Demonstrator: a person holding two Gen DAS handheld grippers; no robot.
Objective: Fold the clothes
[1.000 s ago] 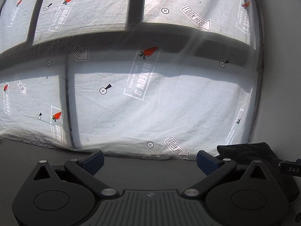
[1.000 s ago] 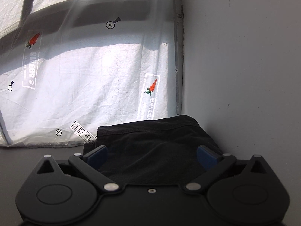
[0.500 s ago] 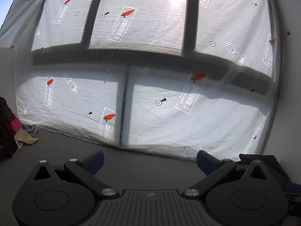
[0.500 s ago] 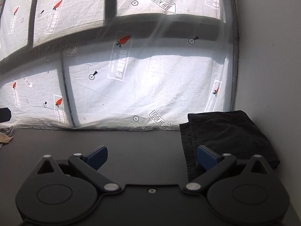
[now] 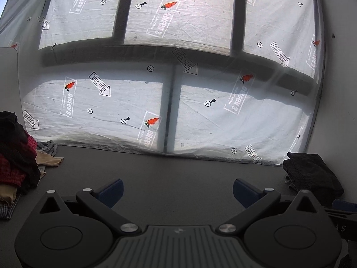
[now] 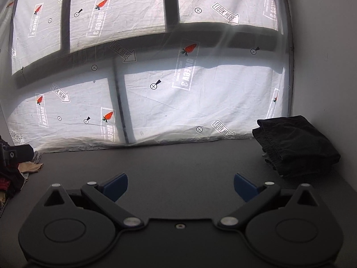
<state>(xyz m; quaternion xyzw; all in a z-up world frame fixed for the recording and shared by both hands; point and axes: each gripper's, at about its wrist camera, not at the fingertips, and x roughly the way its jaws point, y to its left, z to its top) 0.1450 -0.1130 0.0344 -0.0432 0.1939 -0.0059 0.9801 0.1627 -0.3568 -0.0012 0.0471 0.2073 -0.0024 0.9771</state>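
A folded black garment (image 6: 294, 145) lies at the table's far right corner against the wall; it shows in the left wrist view as the same black garment (image 5: 312, 172). A heap of unfolded clothes (image 5: 15, 156), black, red check and tan, sits at the left edge, and its edge shows as a clothes heap (image 6: 13, 176) in the right wrist view. My left gripper (image 5: 177, 191) hovers open over bare table with nothing between its blue pads. My right gripper (image 6: 180, 187) is open too, empty, left of the folded garment.
The dark grey table (image 5: 178, 169) stretches between the heap and the folded garment. A white printed sheet (image 5: 200, 102) covers the window behind the table. A white wall (image 6: 323, 67) bounds the right side. Part of the other gripper (image 6: 15, 154) shows at far left.
Both views have swung left and back from the folded garment. The garment now lies to the right of both grippers, and the clothes heap has come into view at left. Both grippers stay open.
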